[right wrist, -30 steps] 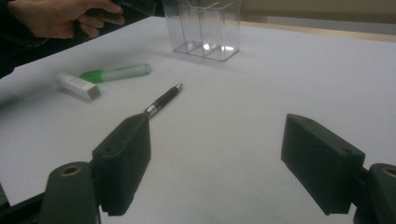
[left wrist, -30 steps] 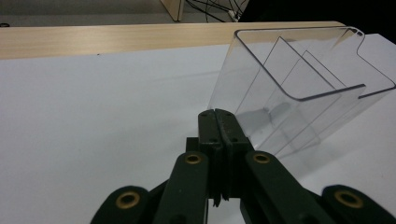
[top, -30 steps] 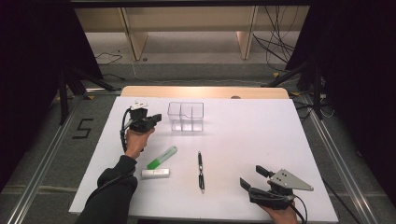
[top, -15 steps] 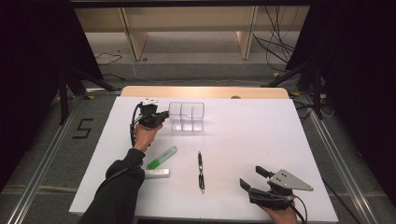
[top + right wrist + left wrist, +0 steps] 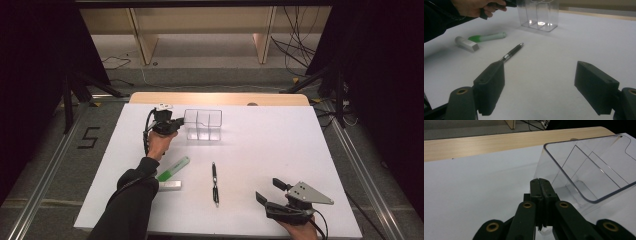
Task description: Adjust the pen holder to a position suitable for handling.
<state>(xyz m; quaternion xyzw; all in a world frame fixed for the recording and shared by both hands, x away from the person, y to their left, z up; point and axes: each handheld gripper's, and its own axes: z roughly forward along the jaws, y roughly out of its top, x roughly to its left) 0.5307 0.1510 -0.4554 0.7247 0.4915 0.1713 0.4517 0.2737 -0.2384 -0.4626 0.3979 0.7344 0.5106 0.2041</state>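
The left gripper (image 5: 176, 122), jaws pressed together and gripping nothing, has been sliding rightward from the upper left until its tip is meeting the clear plastic three-compartment organizer (image 5: 203, 124), probably to nudge it. That transparent box is standing upright and empty, upper centre on the white counter (image 5: 280, 150).

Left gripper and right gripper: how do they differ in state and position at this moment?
The left gripper has its jaws shut, while the right gripper stands wide open. The left gripper is at the far side of the table, right beside the clear plastic organizer; the right gripper rests near the table's near edge, with nothing between its jaws and the black pen lying ahead of it. Both are black, hand-held and holding nothing.
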